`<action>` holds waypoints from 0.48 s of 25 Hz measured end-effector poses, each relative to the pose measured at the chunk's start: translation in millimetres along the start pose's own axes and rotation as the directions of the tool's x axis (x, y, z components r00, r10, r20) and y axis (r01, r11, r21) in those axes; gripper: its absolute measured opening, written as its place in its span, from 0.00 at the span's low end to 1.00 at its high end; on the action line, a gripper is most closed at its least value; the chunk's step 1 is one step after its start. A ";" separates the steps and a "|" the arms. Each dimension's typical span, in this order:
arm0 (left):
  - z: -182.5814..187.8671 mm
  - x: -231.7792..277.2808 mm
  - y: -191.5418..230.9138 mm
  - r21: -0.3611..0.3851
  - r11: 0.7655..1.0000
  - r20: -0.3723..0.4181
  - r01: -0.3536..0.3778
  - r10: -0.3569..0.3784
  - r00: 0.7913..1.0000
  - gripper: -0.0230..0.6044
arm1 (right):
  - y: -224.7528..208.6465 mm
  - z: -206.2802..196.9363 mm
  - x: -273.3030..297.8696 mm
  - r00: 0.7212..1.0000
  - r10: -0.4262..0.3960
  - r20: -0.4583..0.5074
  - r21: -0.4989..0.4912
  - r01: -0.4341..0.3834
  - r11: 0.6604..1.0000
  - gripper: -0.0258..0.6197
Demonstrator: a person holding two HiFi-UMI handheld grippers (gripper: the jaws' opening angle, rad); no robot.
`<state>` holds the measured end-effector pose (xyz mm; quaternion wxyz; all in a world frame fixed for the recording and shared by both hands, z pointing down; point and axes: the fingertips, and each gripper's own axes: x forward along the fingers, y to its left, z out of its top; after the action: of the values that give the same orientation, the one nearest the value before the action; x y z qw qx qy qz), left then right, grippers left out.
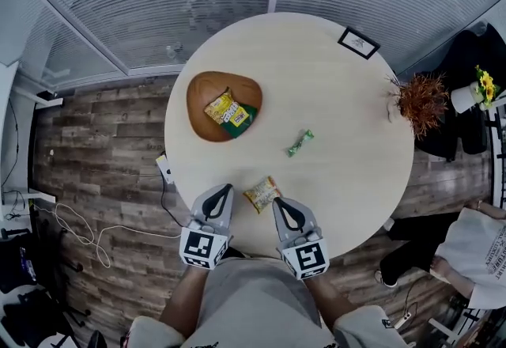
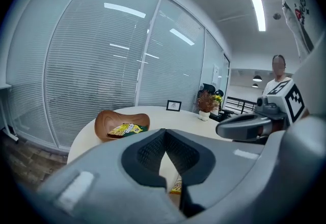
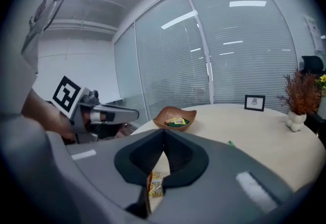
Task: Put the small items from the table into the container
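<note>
A brown wooden bowl (image 1: 207, 93) sits at the round table's (image 1: 340, 85) left and holds a yellow packet (image 1: 222, 108) and a green one. It also shows as the bowl (image 2: 109, 121) and the bowl (image 3: 170, 114) in the two gripper views. A green wrapped candy (image 1: 300, 142) lies mid-table. A yellow snack packet (image 1: 262, 194) lies flat near the front edge, between my two grippers. My left gripper (image 1: 226, 189) is shut and empty just left of it. My right gripper (image 1: 277, 202) is shut and empty just right of it. The snack packet (image 3: 155, 185) shows through the gap under the jaws.
A small picture frame (image 1: 358, 42) stands at the far right of the table. A dried reddish plant (image 1: 421, 101) in a white vase sits at the right edge. A seated person (image 1: 474, 247) is to the right. Cables (image 1: 79, 232) lie on the wooden floor; blinds run behind.
</note>
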<state>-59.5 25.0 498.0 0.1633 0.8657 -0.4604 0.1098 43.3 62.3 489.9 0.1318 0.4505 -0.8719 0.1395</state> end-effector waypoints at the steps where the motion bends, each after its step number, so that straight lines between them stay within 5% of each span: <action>1: -1.5 0.3 -1.1 0.002 1.000 -0.004 0.002 -0.002 1.000 0.02 | 3.1 -6.1 -4.8 1.000 0.001 -0.014 0.005 -0.001 1.000 0.04; 12: 3.8 3.9 -10.7 0.019 1.000 0.013 0.022 -0.023 1.000 0.03 | 6.9 -39.3 -12.6 0.996 0.002 -0.090 0.041 0.002 0.999 0.04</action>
<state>-48.3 26.2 493.9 0.1535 0.8729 -0.4506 0.1066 48.8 89.8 521.0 0.1619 0.4464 -0.8620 0.1774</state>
